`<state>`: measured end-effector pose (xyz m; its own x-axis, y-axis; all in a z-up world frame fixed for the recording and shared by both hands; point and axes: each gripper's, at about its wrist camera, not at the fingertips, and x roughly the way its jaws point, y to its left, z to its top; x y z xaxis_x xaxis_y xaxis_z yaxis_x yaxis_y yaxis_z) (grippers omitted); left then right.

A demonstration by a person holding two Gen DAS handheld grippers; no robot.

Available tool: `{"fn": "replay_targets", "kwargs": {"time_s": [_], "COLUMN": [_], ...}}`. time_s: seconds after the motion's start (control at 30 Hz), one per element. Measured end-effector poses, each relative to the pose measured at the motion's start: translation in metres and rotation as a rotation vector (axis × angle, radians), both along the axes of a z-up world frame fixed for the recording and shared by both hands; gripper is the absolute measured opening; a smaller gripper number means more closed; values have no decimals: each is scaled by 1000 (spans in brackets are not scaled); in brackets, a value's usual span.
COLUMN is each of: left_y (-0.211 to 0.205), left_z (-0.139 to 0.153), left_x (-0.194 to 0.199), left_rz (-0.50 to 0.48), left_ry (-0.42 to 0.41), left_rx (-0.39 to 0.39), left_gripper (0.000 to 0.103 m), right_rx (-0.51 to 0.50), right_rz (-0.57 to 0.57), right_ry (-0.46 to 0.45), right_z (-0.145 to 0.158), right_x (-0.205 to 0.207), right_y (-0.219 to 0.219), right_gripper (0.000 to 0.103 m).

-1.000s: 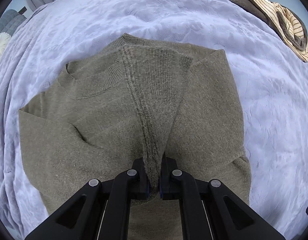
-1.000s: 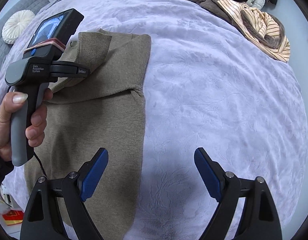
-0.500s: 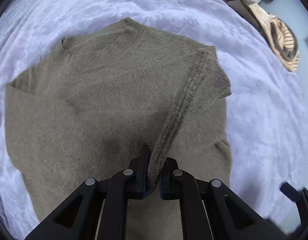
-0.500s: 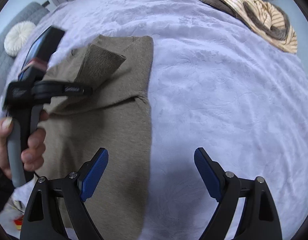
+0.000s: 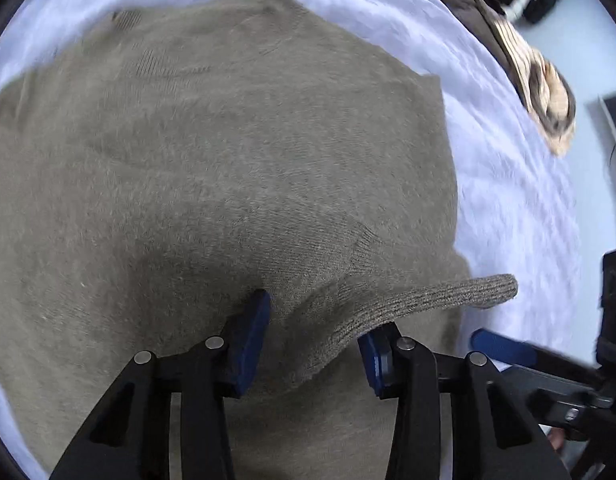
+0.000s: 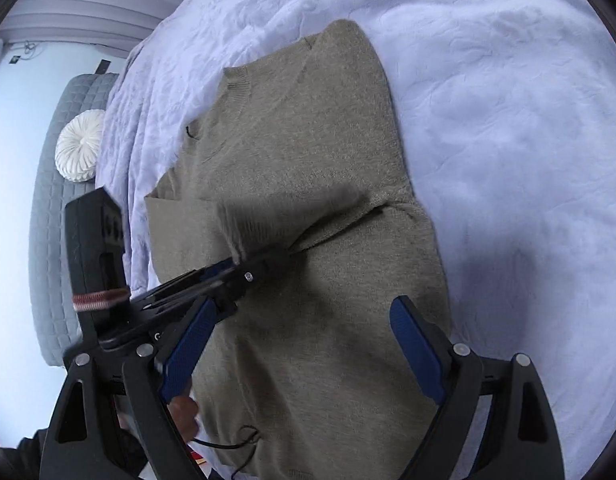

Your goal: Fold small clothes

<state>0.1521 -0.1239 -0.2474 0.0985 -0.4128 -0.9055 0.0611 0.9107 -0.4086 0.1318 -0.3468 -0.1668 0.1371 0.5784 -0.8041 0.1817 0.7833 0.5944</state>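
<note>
An olive-brown knit sweater (image 5: 228,168) lies flat on a pale lilac bedspread (image 5: 519,200). Its sleeve (image 5: 419,300) is folded across the body, the ribbed cuff pointing right. My left gripper (image 5: 311,340) is open just above the sleeve, which rests loose between its blue pads. In the right wrist view the sweater (image 6: 308,160) fills the middle, with the left gripper (image 6: 252,268) over its middle. My right gripper (image 6: 304,344) is open and empty above the sweater's lower part.
A heap of brown, striped and black clothes (image 5: 539,80) lies at the far right of the bed. A grey quilted sofa (image 6: 56,200) with a round white cushion (image 6: 80,150) stands beyond the bed's left edge.
My left gripper carried the sleeve across the sweater's body, lowered and opened, letting the sleeve go. My right gripper moved left over the sweater and stayed open.
</note>
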Motion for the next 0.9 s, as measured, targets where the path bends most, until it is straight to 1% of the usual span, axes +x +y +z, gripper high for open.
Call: {"fn": "replay_targets", "kwargs": {"time_s": [0.03, 0.07, 0.1, 0.13, 0.17, 0.2, 0.23, 0.27, 0.3, 0.37, 0.4, 0.47, 0.5, 0.53, 0.57, 0.6, 0.63, 0.67, 0.73, 0.77, 0.83, 0.87, 0.9], "left_y": [9, 15, 19, 22, 25, 27, 29, 33, 37, 46, 49, 57, 60, 64, 66, 69, 73, 76, 90, 101, 122, 132, 137], "left_z": [2, 5, 10, 16, 26, 35, 44, 48, 48, 43, 38, 29, 26, 22, 19, 20, 23, 27, 40, 49, 61, 66, 67], "left_x": [-2, -2, -4, -6, -10, -13, -19, -22, -22, -21, -22, -17, -17, -16, -18, -17, -17, -18, -19, -20, -25, -26, -30], "left_rz": [59, 90, 110, 119, 118, 105, 85, 71, 60, 51, 45, 55, 65, 71, 72, 68, 59, 50, 38, 41, 54, 66, 77], "left_ry": [-9, -16, -26, -44, -85, -129, -169, -183, -186, -180, -160, -95, -76, -55, -39, -24, -14, -9, -14, -30, -59, -65, -62], "left_rx": [-56, -99, -113, -88, -29, 3, 26, 33, 38, 72, 87, 98, 94, 89, 94, 101, 99, 90, 71, 69, 76, 92, 106], "left_gripper": [45, 47, 57, 72, 77, 79, 80, 82, 87, 88, 88, 88, 88, 88, 88, 88, 88, 88, 88, 88, 88, 88, 88], "right_rx": [-6, -4, 9, 26, 43, 62, 89, 124, 152, 194, 212, 237, 238, 217, 190, 176, 155, 113, 42, 6, -47, -100, -149], "right_rz": [-6, -11, -15, -21, -28, -36, -49, -68, -86, -113, -122, -136, -137, -129, -123, -107, -78, -46, 33, 80, 111, 115, 122], "right_ry": [8, 9, 9, 11, 16, 20, 23, 28, 36, 50, 55, 68, 74, 85, 90, 93, 106, 98, -2, -84, -207, -266, -300], "right_z": [-4, -5, -6, -7, -9, -10, -11, -14, -18, -26, -28, -33, -36, -40, -42, -44, -44, -40, -16, 5, 37, 50, 55], "right_x": [3, 4, 5, 5, 6, 6, 8, 9, 10, 15, 18, 22, 25, 28, 30, 32, 34, 36, 42, 48, 60, 71, 79], "right_y": [2, 2, 3, 3, 3, 1, 0, -2, -3, -4, -3, -2, 1, 3, 5, 7, 10, 14, 22, 29, 34, 35, 34], "right_gripper": [91, 91, 91, 91, 91, 91, 91, 91, 91, 91, 91, 91, 91, 91, 82, 46, 20, 5, 5, 5, 5, 5, 5]}}
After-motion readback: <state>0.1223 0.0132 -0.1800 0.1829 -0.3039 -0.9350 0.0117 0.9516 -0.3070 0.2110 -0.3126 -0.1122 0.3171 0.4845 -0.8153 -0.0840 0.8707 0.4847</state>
